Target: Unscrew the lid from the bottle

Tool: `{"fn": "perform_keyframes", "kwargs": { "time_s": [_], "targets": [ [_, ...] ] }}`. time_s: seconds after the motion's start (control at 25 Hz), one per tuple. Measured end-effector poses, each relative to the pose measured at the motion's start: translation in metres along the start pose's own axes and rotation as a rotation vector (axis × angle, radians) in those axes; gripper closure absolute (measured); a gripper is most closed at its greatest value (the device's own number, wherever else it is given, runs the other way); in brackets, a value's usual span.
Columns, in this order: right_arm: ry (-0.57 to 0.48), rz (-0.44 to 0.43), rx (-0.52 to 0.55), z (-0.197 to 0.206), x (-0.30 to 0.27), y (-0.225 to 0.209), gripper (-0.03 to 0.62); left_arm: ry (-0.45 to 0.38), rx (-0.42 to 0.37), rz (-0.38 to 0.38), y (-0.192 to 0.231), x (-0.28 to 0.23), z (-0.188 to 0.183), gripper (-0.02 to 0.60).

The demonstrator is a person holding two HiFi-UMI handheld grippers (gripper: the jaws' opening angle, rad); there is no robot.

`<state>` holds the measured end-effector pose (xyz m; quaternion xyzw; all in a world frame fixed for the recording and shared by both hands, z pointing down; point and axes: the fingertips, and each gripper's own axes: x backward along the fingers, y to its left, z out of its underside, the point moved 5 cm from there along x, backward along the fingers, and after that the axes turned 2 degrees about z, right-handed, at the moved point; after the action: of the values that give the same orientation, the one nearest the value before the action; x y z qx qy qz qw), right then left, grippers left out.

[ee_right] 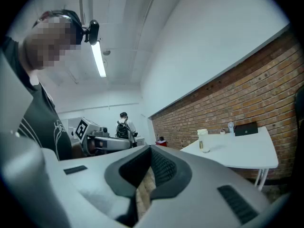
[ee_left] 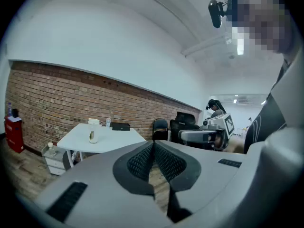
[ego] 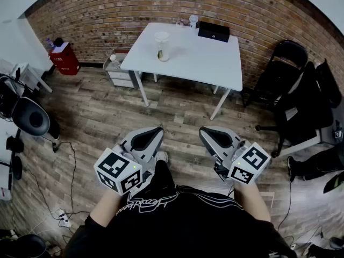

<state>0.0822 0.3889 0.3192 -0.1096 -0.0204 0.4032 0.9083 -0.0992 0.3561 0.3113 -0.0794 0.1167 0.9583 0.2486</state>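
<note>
The person's black shirt [ego: 177, 219] fills the bottom of the head view, with both forearms reaching forward out of it. The left gripper [ego: 153, 134] is held close in front of the body and points a little downward. Its jaws are closed together and hold nothing. In the left gripper view the ribbed pads [ee_left: 137, 164] meet at their tips, and only floor shows through the hollow behind them. The right gripper [ego: 208, 135] hangs beside it, a little apart. Its jaws are likewise pressed together and empty. Neither gripper touches anything, and both hover over the wooden floor [ego: 107, 122].

Well beyond them a white table [ego: 204, 63] stands against the brick wall [ego: 134, 9]. The bottle [ego: 162, 48] stands upright on the table's left part, with its pale lid [ego: 161, 36] on top, well apart from both grippers. A black box [ego: 213, 31] lies at the table's far edge. A black chair [ego: 279, 69] stands to the right of the table.
</note>
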Motion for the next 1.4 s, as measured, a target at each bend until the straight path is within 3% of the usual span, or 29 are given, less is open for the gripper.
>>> {"fn": "perform_keyframes", "kwargs": {
  "time_s": [0.24,0.56,0.68,0.72,0.76,0.8,0.92,1.12,1.4],
  "targets": [
    [-0.012,0.016,0.029,-0.012,0.015,0.005,0.597,-0.002,-0.021,-0.002,-0.016,0.004,-0.009,0.549],
    [-0.07,0.1,0.044,-0.024,0.029,-0.005,0.603,0.006,-0.037,-0.037,-0.014,0.003,-0.017,0.548],
    [-0.076,0.14,0.049,-0.025,0.029,-0.012,0.506,0.0,-0.043,-0.047,-0.004,-0.001,-0.017,0.539],
    [-0.076,0.149,0.047,-0.025,0.029,-0.016,0.463,0.002,-0.039,-0.048,0.0,-0.004,-0.016,0.462],
    [-0.074,0.16,0.047,-0.024,0.029,-0.019,0.439,0.006,-0.033,-0.053,0.005,-0.007,-0.014,0.339],
    [-0.071,0.171,0.05,-0.024,0.028,-0.023,0.42,0.009,-0.028,-0.061,0.009,-0.009,-0.012,0.302],
    [-0.065,0.198,0.058,-0.023,0.024,-0.034,0.323,0.011,-0.026,-0.083,0.022,-0.014,-0.006,0.271],
    [-0.075,0.218,0.063,-0.028,0.005,-0.055,0.268,0.022,-0.018,-0.078,0.052,-0.028,-0.006,0.243],
    [-0.048,0.238,0.049,-0.028,-0.039,-0.104,0.256,0.044,0.001,-0.06,0.106,-0.061,-0.007,0.232]
  ]
}}
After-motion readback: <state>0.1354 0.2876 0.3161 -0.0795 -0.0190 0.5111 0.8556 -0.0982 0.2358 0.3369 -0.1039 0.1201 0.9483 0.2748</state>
